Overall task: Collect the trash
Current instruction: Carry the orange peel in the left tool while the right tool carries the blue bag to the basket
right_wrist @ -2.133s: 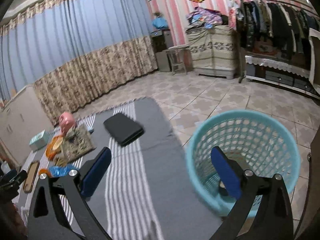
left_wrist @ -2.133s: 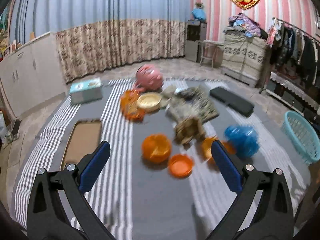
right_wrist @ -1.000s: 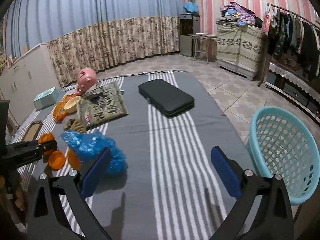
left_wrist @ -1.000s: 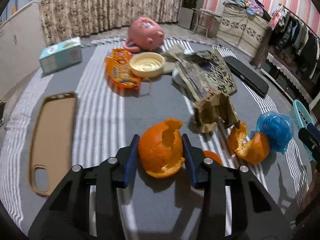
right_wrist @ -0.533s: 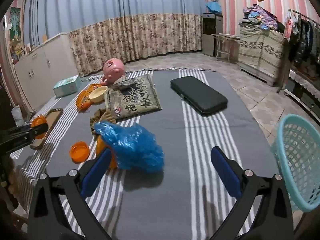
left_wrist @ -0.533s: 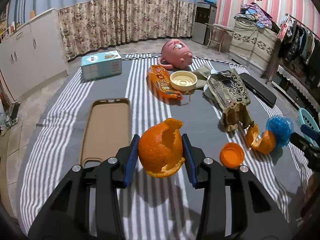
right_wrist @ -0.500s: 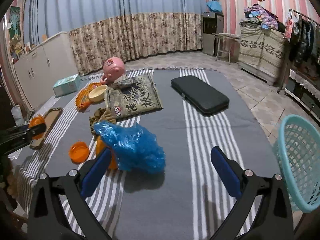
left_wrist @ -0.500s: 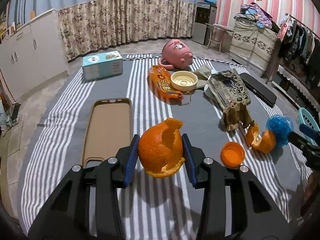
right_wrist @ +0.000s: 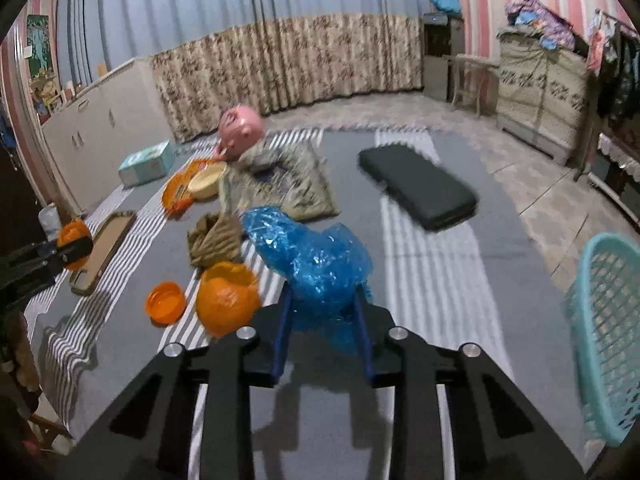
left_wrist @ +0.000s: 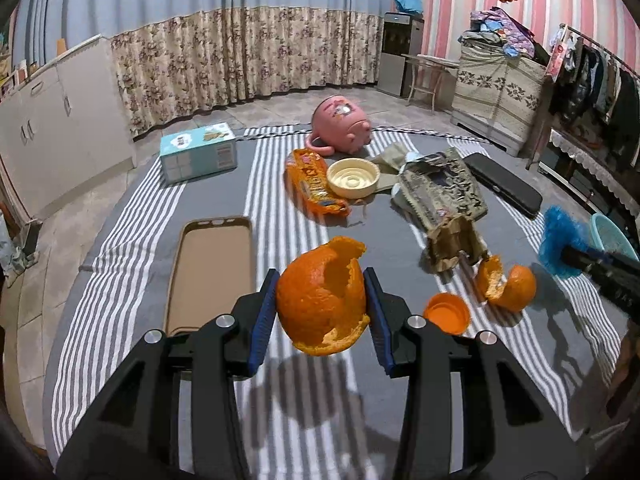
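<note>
The left gripper (left_wrist: pixel 322 312) is pinching a hollow orange peel (left_wrist: pixel 322 306) between its blue pads, holding it lifted above the striped grey tabletop (left_wrist: pixel 132 248), judging by the shadow lying beneath it. The peel is sitting upright with its torn opening facing up, probably because it was grabbed by its rounded sides, the widest firm part.

The right gripper (right_wrist: pixel 322 320) is pressing in on a crumpled blue plastic bag (right_wrist: pixel 316 260); the pads are sinking into the soft film, so the bag is being squeezed low down where it bunches thickest. Whether it is clear of the tabletop I cannot tell.

Just beside the bag, a second orange peel (right_wrist: pixel 228 300) and a small orange cap (right_wrist: pixel 166 302) are lying on the cloth, with a scrap of brown crumpled paper (right_wrist: pixel 214 242) behind them. These look like the trash still waiting. Farther back are a pink piggy bank (left_wrist: pixel 340 128), a cream dish (left_wrist: pixel 352 178) on an orange snack wrapper (left_wrist: pixel 310 184), a tissue box (left_wrist: pixel 198 152), a tan phone case (left_wrist: pixel 210 268) and a black case (right_wrist: pixel 418 186).

The light-blue basket (right_wrist: pixel 604 336) is standing off the right edge, near the right gripper, which seems the sensible place for both loads to go; with both grippers full, carrying them over appears to be the step in hand.
</note>
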